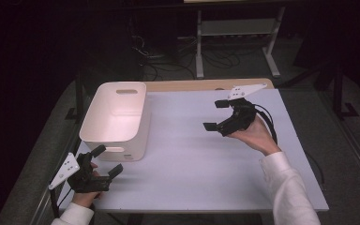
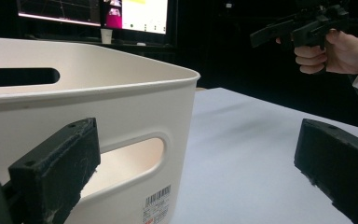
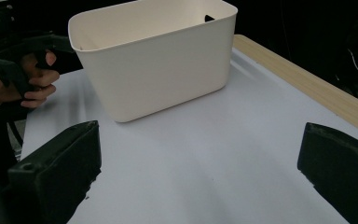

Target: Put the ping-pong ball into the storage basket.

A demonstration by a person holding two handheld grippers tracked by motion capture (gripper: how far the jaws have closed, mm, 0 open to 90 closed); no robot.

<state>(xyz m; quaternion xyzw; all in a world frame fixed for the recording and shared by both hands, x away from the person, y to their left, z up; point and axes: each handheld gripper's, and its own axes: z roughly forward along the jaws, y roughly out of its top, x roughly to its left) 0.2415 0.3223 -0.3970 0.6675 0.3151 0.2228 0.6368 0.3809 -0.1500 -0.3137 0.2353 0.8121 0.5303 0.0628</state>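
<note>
My left gripper (image 1: 107, 160) hangs with its black jaws spread wide and nothing between them, low at the near left corner of the table, and my right gripper (image 1: 218, 115) is likewise released and empty, raised above the right half of the pale grey tabletop (image 1: 201, 159). Just beyond my left jaws stands the cream plastic bin with rounded corners and slot handles (image 1: 117, 119), upright on the table's left side, its near end wall with the cut-out handle (image 2: 128, 161) and a small barcode label (image 2: 157, 205) facing me; I cannot tell whether my far jaw tip touches that wall or only sits just beside it. In the right gripper view the bin (image 3: 154, 56) lies well apart from those jaws, across open tabletop. If I mean to take the bin by its near handle, my worry is the angle: one jaw must go through the slot and the other stay outside, and a sloppy approach would simply shove the light bin away along the smooth surface. Pinching one end alone could also tip it when I lift, since the wall looks thin and may flex. The bin sits near the table's left edge, so a sideways nudge might push it over. The wooden strip at the far edge (image 3: 307, 88) gives no stop.
</note>
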